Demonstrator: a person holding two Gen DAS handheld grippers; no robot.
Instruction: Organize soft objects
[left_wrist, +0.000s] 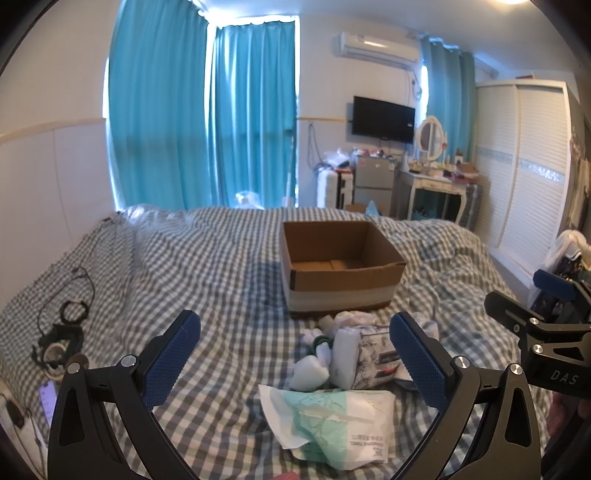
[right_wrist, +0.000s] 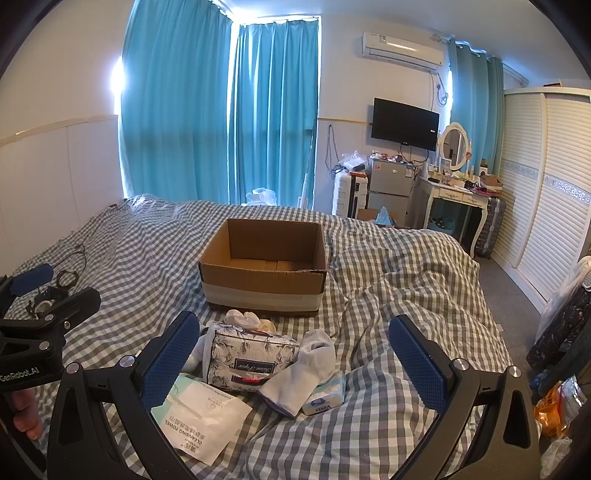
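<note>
An open cardboard box (left_wrist: 341, 266) (right_wrist: 264, 264) with nothing inside stands on the checked bed. In front of it lies a heap of soft things: a white-and-green cleansing towel pack (left_wrist: 332, 424) (right_wrist: 201, 415), a floral tissue pack (right_wrist: 251, 356) (left_wrist: 376, 356), a white sock (right_wrist: 303, 369), a small blue tissue pack (right_wrist: 325, 393) and several rolled white socks (left_wrist: 308, 373) (right_wrist: 243, 317). My left gripper (left_wrist: 295, 354) hovers open above the heap, holding nothing. My right gripper (right_wrist: 290, 354) is open too, over the floral pack and sock.
Black cables and a round device (left_wrist: 59, 339) lie on the bed's left side, with a phone (left_wrist: 48, 400) by the edge. The duvet (right_wrist: 406, 280) is rumpled on the right. A wardrobe (right_wrist: 546, 192), dressing table (right_wrist: 454, 199) and bags (right_wrist: 557, 398) stand beyond the bed's right edge.
</note>
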